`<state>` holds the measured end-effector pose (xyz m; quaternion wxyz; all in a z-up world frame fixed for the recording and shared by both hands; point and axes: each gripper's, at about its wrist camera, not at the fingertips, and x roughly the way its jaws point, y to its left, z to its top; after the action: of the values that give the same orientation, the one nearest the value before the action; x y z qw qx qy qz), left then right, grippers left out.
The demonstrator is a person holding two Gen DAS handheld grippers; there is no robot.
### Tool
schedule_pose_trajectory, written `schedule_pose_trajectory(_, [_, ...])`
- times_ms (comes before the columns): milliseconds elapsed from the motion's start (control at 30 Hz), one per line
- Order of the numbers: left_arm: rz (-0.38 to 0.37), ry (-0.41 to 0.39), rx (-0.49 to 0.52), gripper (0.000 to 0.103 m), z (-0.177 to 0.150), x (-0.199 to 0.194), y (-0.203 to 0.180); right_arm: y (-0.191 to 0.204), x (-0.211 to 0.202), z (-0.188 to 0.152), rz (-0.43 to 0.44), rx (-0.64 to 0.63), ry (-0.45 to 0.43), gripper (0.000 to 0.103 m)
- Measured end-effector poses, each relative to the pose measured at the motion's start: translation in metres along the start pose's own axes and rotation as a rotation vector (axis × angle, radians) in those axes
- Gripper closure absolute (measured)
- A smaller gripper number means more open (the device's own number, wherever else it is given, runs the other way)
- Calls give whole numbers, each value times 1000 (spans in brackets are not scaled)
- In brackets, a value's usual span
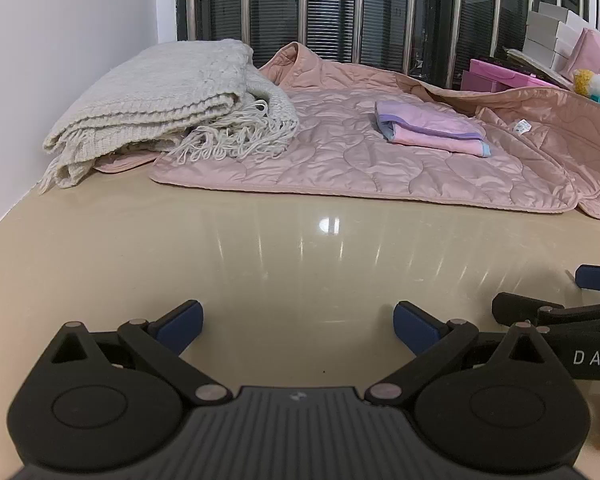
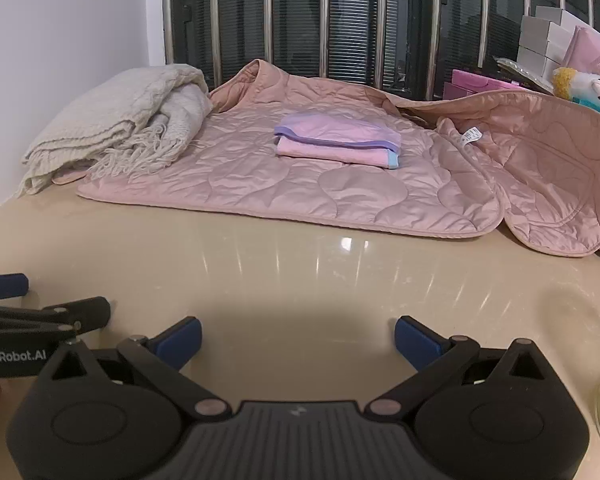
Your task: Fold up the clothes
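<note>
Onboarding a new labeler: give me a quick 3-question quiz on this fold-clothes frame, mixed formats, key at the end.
1. True or false: the left claw is shut on the pink quilted jacket.
2. What lies on top of the jacket? A) the small folded pink and purple cloth B) a book C) a shoe
3. Fill in: the folded cream knit blanket has a ____ along its edge.

Key: 1 false, both it and the right claw are open and empty; 2 A; 3 fringe.
</note>
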<state>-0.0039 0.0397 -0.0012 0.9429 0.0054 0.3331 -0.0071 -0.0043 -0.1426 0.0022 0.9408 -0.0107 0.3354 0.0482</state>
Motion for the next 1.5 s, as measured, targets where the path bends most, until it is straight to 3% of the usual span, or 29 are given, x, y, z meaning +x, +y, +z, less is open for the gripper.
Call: schedule_pose_trajectory(1500, [1,-1,1,1,0,0,-1,-2,1,0,-35,25,0,0])
